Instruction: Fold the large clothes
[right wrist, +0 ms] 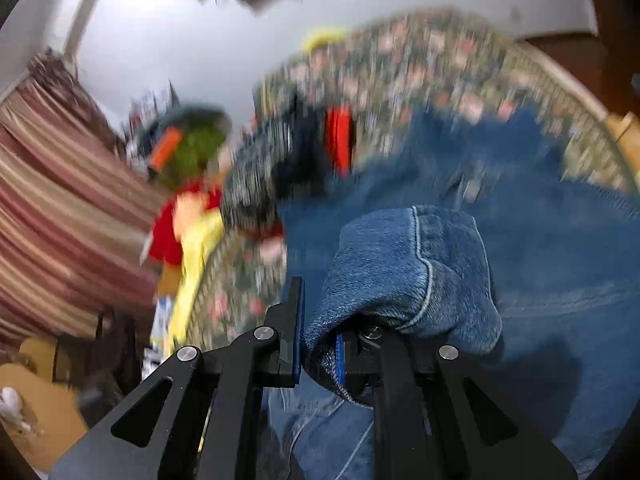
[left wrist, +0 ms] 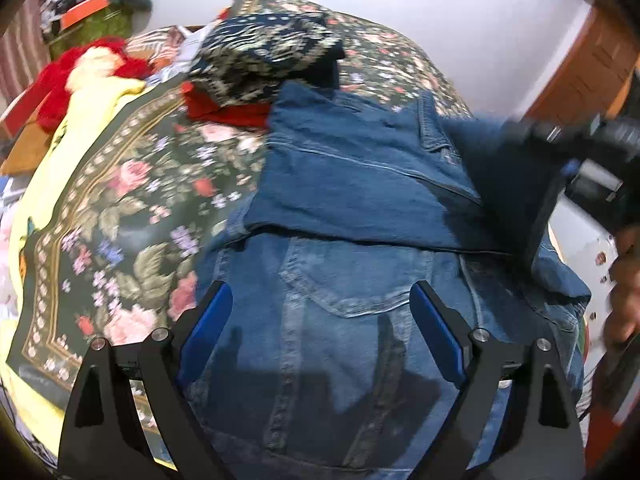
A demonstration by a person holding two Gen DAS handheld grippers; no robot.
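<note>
A denim jacket [left wrist: 344, 296] is lying spread across the bed, on top of a dark floral bedspread [left wrist: 132, 200]. 1 part of it is already lying folded over the rest, making a darker blue layer across the middle.

The left gripper [left wrist: 322, 332] is hovering low over the near part of the jacket with its 2 blue-padded fingers [left wrist: 208, 328] spread wide apart and nothing between them; a stitched pocket is showing in the gap.

The right gripper [right wrist: 320, 344] is pinching a thick fold of the denim jacket [right wrist: 408, 268], its fingers drawn close together on the cloth. The cloth is bunching up over the far finger and hiding most of it, a stitched hem running down its front. From the left wrist view the right gripper [left wrist: 576, 160] is showing at the right edge, blurred, with a dark flap of denim hanging from it above the jacket.

Beyond the jacket, a folded dark patterned cloth [left wrist: 264, 60] is sitting on a red garment [left wrist: 224, 110], both touching the jacket's far edge. A yellow sheet [left wrist: 80, 120] is draping along the bed's left side, near a red and white plush toy [left wrist: 92, 68]. A striped curtain [right wrist: 60, 208] is hanging on the left in the right wrist view, which is heavily smeared.
</note>
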